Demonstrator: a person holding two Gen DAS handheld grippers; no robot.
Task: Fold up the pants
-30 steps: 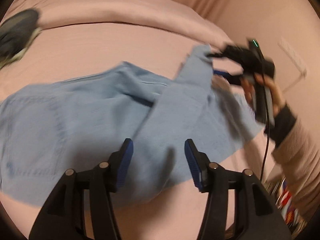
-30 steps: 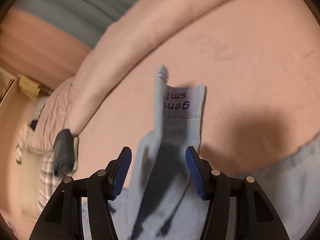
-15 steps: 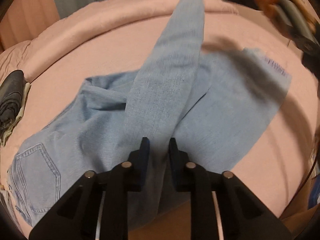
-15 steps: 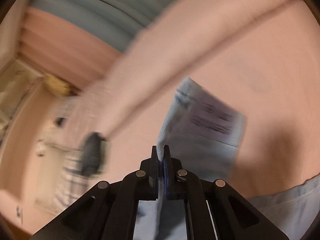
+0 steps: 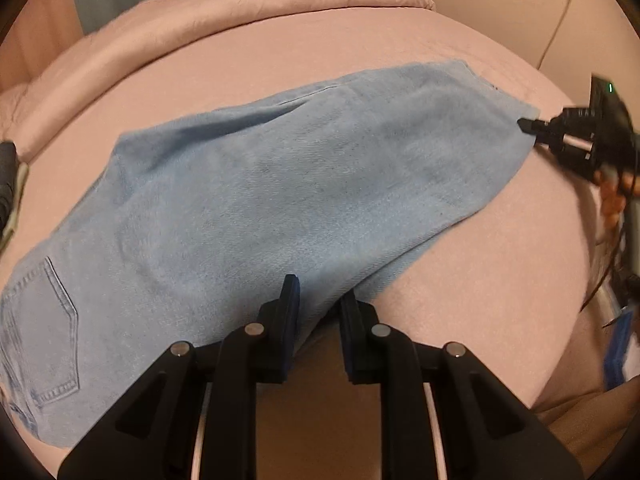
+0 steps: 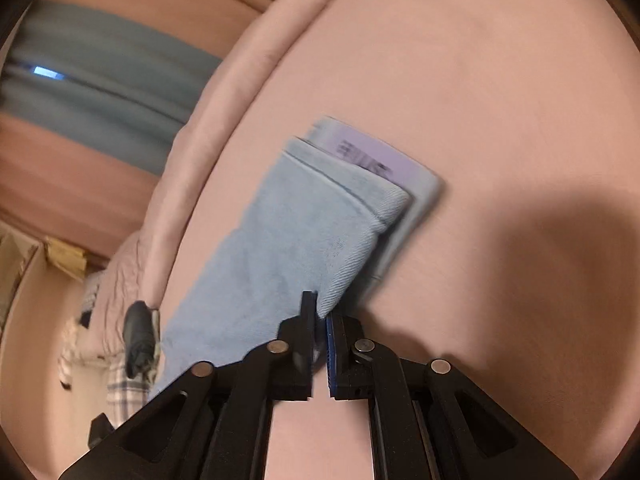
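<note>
The pants (image 5: 280, 200), light blue denim, lie on the pink bed (image 5: 400, 48) with one leg laid over the other, so that they form a single long band. Its long axis runs from the waist and back pocket (image 5: 52, 320) at the near left to the hems at the far right. The left gripper (image 5: 316, 300) sits at the near long edge, about midway along the band, with a fold of denim rising between its narrow fingers (image 5: 290, 300); the jaws are just easing apart, though the cloth between them looks gripped. The right gripper (image 6: 322, 312) is at the hem end, its fingers (image 6: 308, 312) pinched tight on the corner of the upper leg, which lies nearly square over the lower one. A pale printed label (image 6: 368, 156) peeks out beyond the top hem. In the left wrist view that gripper shows at the far right, touching the hem corner. Judging by the layout, the next fold would bring hems towards waist, so the right hand, already at the hem, is the one placed to carry it leftward along the long axis. The denim looks soft but heavy, mostly flat, with shallow wrinkles near the far edge.
</note>
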